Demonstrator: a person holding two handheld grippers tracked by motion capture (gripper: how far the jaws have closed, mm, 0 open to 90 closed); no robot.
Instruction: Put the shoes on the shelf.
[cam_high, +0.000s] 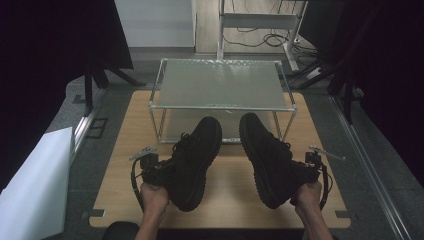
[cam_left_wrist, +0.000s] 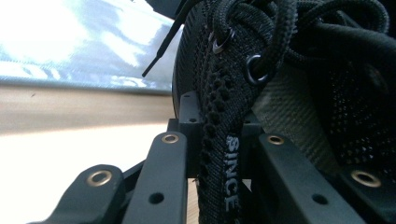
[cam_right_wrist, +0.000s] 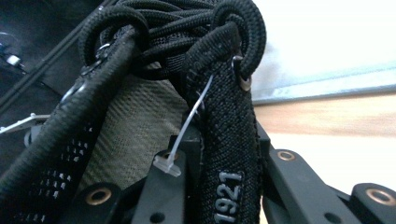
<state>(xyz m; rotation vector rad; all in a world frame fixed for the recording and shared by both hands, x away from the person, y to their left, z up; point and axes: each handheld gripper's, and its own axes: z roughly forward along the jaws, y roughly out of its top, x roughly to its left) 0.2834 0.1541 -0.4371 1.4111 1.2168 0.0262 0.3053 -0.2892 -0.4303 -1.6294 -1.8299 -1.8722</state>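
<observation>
i have a black shoe in each gripper, both in the lower middle of the high view over the wooden table top (cam_high: 125, 165); the left gripper (cam_high: 152, 169) sits at lower left of centre, its jaws closed on the collar edge of the left shoe (cam_high: 195, 160), with my left hand (cam_high: 152, 197) just below it; the left shoe points up and slightly right in the frame, toe toward the metal rack (cam_high: 220, 82); the right gripper (cam_high: 306, 170) sits at lower right of centre, its jaws pinched on the collar edge of the right shoe (cam_high: 265, 157), with my right hand (cam_high: 306, 196) beneath; the right shoe points up and slightly left, so the two toes lean toward each other just in front of the rack's lower shelf; in the left gripper view the jaws rise from the bottom centre and clamp a knitted strip of the left shoe (cam_left_wrist: 219, 140) printed "since", laces and eyelets bunched at upper right; in the right gripper view the jaws squeeze the strip of the right shoe (cam_right_wrist: 229, 140) printed "1921", a clear plastic tag loop (cam_right_wrist: 187, 126) hanging left of centre and laces knotted across the top; a white sheet (cam_high: 32, 185) lies at the far lower left of the high view, off the table top; cables (cam_high: 260, 37) trail on the floor at upper centre behind the rack.
</observation>
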